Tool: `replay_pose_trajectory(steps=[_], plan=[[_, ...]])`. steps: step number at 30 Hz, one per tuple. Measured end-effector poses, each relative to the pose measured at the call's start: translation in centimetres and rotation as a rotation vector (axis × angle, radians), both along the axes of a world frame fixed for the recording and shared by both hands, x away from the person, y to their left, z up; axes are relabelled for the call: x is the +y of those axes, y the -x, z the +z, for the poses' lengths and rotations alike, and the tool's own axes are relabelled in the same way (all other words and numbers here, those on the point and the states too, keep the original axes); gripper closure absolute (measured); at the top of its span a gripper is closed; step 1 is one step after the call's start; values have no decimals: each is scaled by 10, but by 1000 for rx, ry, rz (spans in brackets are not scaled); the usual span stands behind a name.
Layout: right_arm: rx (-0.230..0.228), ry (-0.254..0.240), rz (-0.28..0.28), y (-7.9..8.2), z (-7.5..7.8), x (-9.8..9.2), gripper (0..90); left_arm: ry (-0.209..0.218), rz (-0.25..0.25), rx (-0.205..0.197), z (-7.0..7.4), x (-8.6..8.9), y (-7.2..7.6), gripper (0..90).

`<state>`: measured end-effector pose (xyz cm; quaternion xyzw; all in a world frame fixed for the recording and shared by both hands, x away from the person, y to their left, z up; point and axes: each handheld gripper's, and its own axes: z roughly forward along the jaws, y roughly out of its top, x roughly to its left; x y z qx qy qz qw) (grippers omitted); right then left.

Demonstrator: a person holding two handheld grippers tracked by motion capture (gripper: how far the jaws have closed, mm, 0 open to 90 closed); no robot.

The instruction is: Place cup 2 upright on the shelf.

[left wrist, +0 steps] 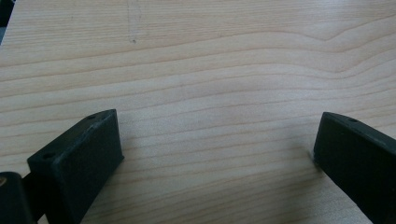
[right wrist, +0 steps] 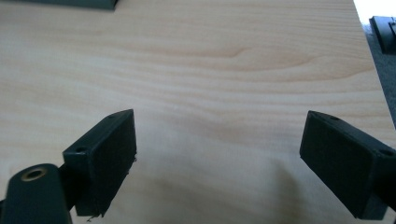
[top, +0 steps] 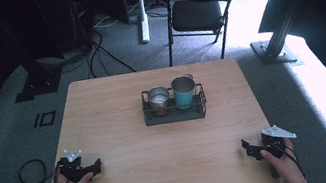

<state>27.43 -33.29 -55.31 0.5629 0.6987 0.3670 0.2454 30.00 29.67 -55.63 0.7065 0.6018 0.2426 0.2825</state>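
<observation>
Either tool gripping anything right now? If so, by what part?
Nothing is held. The left tool and the right tool are both open over the bare wooden table, apart from the cups in the black rack.

A black wire rack (top: 175,111) is seen mid-counter (top: 117,104), with a silver cup (top: 158,97) and a teal cup (top: 184,91) inside. A left hand-held gripper (top: 94,166) and right hand-held gripper (top: 247,148) are held near the front corners.
</observation>
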Motion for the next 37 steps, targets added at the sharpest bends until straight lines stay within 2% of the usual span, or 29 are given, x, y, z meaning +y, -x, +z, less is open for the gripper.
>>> replay_pose_trajectory(steps=[2,5,8,12,15,17,18,23,28,34,37], plan=[[10,12,15,3,-1,-1,105,0,0,0,0,0,0,19],[13,-44,31,7,-2,-2,105,0,0,0,0,0,0,19],[23,-2,79,11,-3,-3,105,0,0,0,0,0,0,19],[20,-2,159,14,-3,-1,106,0,0,0,0,0,0,19],[51,25,209,14,-4,2,106,0,0,0,0,0,0,19],[77,40,223,13,-5,4,106,0,0,0,0,0,0,19],[75,48,229,13,-5,5,106,0,0,0,0,0,0,19],[72,97,246,12,-6,9,105,0,0,0,0,0,0,18],[74,98,243,10,-6,9,105,-1,-1,0,0,0,0,19],[75,95,197,7,-6,12,105,0,0,0,0,0,0,19],[75,93,192,6,-6,12,105,0,0,0,0,0,0,19]])
